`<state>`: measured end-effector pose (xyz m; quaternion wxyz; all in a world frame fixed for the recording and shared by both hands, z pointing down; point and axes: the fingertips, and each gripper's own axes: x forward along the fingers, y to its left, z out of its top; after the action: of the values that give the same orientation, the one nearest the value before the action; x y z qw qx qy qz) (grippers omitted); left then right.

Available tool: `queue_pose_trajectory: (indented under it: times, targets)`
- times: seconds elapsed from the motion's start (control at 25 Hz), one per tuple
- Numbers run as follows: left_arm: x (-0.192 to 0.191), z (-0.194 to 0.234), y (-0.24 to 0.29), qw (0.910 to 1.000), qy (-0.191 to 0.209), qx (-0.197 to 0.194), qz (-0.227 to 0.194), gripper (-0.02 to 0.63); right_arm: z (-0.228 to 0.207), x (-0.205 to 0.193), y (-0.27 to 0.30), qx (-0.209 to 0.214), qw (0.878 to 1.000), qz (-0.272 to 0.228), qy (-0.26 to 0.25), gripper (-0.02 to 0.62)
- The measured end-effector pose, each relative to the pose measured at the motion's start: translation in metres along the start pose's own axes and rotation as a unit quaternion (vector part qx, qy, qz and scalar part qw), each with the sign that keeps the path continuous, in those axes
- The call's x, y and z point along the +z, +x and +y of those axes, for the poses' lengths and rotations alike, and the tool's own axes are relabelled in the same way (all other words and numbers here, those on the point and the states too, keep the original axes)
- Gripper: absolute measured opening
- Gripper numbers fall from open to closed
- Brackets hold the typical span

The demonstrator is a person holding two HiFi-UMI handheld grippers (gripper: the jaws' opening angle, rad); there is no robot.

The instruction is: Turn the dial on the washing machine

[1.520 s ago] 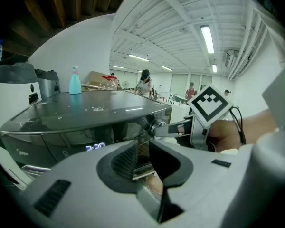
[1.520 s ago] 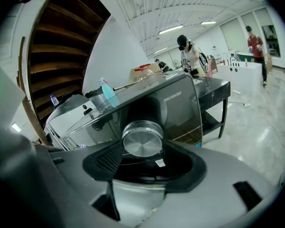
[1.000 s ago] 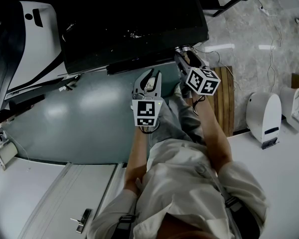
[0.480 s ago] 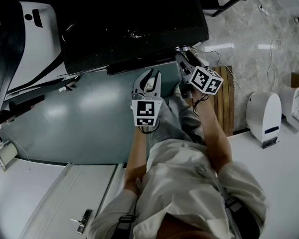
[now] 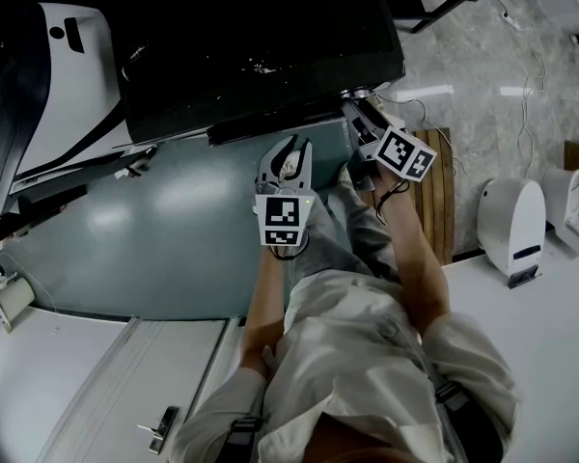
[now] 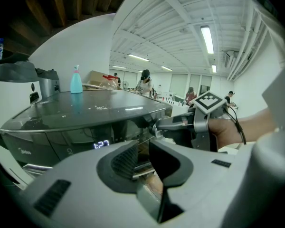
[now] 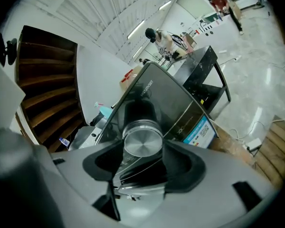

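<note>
Dial in my grip: the round brushed-metal dial (image 7: 142,137) sits at the right end of the front panel of the dark glossy washing machine (image 7: 168,96). My right gripper (image 7: 142,151) is closed on it, one pad on each side of its rim. I hold it square-on, I judge, so that a roll of my wrist will carry it round without the pads slipping off.

My left gripper (image 6: 140,148) hangs just left of the right one, near the panel. Its jaws are apart with nothing between them; it has no part in the turn and keeps out of the way.

From the head view the dial itself is hidden under my right gripper and the lip of the machine's top. I can make out no pointer or markings round the dial, so its setting is unclear. The lit display (image 6: 101,145) on the panel is too small to read surely, and the print on the blue sticker (image 7: 200,129) is blurred.
</note>
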<state>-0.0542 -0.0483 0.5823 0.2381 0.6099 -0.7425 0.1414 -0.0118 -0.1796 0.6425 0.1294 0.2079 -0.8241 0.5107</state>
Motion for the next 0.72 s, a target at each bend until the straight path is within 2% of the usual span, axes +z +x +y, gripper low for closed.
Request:
queue_pose_trajectory:
  times: [0.2, 0.44, 0.72]
  targets:
    - [0.000, 0.001, -0.002, 1.0000, 0.000, 0.000, -0.002, 0.080, 0.000, 0.001, -0.001, 0.006, 1.000, -0.010, 0.018, 0.262]
    - [0.001, 0.002, -0.005, 1.0000, 0.001, 0.000, -0.005, 0.080, 0.005, -0.007, 0.001, 0.003, 1.000, 0.003, -0.010, 0.288]
    - [0.004, 0.004, -0.010, 0.9999, 0.006, -0.001, -0.008, 0.080, 0.010, -0.019, -0.005, 0.004, 1.000, 0.015, -0.024, 0.284]
